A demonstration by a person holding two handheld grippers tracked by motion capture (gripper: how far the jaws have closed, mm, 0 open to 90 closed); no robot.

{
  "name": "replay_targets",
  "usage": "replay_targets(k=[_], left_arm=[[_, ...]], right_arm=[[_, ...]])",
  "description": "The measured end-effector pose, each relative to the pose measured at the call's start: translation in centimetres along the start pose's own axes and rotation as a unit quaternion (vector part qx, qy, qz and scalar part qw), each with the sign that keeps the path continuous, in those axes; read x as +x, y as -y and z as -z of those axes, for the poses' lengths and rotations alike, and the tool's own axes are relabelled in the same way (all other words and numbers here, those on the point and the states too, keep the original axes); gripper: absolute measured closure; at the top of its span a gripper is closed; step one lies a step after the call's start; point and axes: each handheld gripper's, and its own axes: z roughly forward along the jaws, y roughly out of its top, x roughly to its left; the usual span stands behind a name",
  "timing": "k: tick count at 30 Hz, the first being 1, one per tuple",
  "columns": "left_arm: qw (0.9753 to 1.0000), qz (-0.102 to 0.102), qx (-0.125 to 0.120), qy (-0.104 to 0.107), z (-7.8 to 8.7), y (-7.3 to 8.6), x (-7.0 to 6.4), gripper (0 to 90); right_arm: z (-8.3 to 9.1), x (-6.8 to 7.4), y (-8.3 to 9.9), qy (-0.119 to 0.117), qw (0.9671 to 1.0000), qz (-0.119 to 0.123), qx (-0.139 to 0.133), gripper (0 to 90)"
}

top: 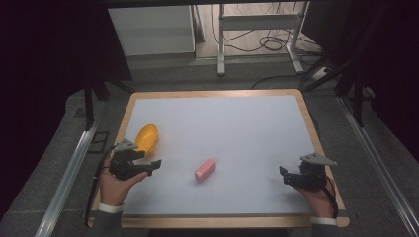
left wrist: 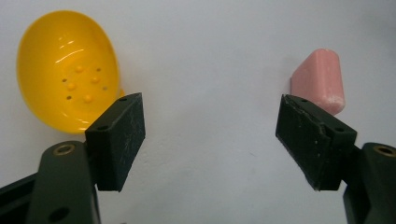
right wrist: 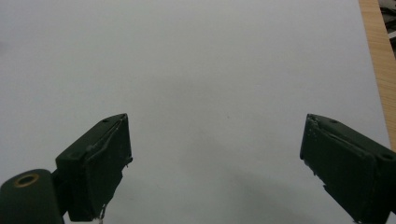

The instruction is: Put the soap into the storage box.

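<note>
The person is holding the left gripper (top: 148, 167) low over the white table (top: 237, 128) at about eight o'clock, its jaws spread wide and gripping nothing. Its camera is looking between them: the yellow bowl (left wrist: 65, 70) is lying at about ten o'clock of that view, hollow side showing, and the pink soap bar (left wrist: 320, 79) is lying at about two o'clock, just past the tip of one jaw. From above, the bowl (top: 146, 138) is sitting just beyond the left gripper at roughly twelve o'clock from it, and the soap bar (top: 205, 169) is resting flat near the table's middle at three o'clock from that gripper, apart from both. The right gripper (top: 289, 177) is waiting at about four o'clock on the table, its jaws likewise released and facing bare surface. The step in hand is judged to be the approach to the soap bar. To do it well, the operator should be swinging the left gripper toward three o'clock until the bar is centred between the jaws, aligning them across its narrow width, lowering close to the surface, and closing gently, since soap is likely to slip.
</note>
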Motion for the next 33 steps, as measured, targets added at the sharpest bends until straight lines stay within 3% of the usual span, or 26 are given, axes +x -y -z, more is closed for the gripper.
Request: replay_targets(k=[16, 33], left_arm=[[0.9996, -0.022, 0.017, 0.011, -1.2, -0.6, -1.4, 24.0], [0.9975, -0.055, 0.036, 0.025, -3.0, -1.4, -3.6, 23.7]], right_arm=[[0.1, 0.0, -0.1, 0.002, 1.0000, -0.001, -0.002, 8.6], [0.2, 0.1, -0.1, 0.003, 1.0000, -0.002, -0.006, 8.8]])
